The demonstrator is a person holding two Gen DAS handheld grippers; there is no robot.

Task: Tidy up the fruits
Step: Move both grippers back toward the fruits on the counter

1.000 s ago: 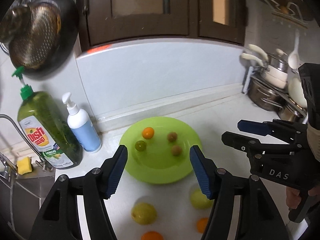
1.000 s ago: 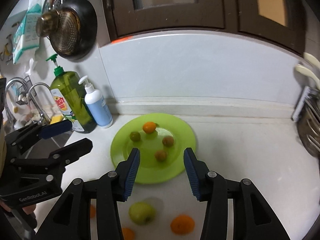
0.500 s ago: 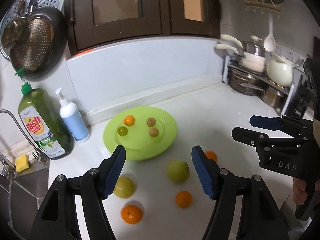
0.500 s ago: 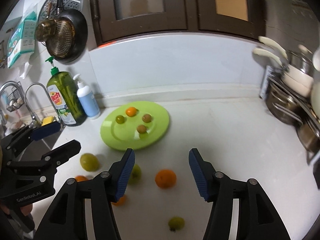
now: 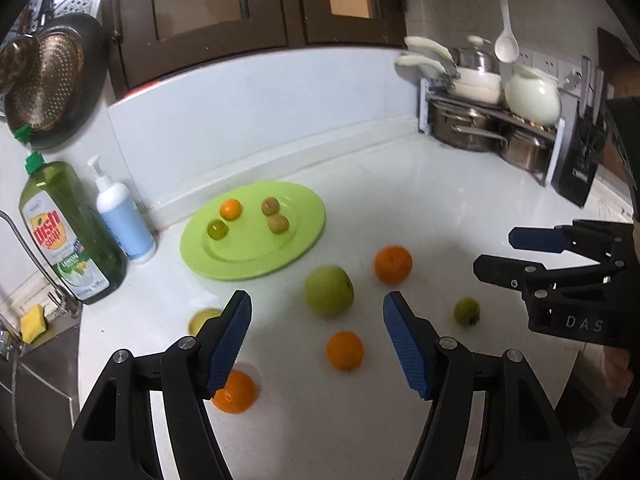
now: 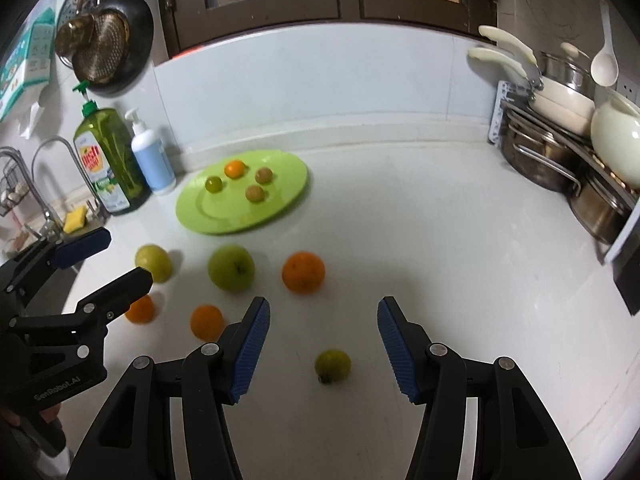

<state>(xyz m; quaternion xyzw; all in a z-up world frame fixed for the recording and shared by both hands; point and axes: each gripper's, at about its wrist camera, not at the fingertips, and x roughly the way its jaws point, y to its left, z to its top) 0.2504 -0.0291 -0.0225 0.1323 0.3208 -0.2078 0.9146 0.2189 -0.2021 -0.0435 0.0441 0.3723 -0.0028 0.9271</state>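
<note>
Your green plate (image 6: 240, 216), left of centre in the frame, holds four small fruits: one orange, one green, two brown. On the counter (image 6: 440, 240) below it lie six more: three oranges (image 6: 303, 272), two apples (image 6: 231, 267), one small green fruit (image 6: 332, 365). Your left gripper (image 5: 316, 344) and right gripper (image 6: 323, 344) both stand apart and grip nothing.

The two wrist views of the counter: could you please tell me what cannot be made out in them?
- Left wrist view: the yellow-green fruit is mostly hidden behind the left gripper's finger, which also covers part of one orange.
- Right wrist view: another orange is partly covered by the left gripper's finger.
- Both views: the two brown fruits on the green plate are too small to identify.
</note>
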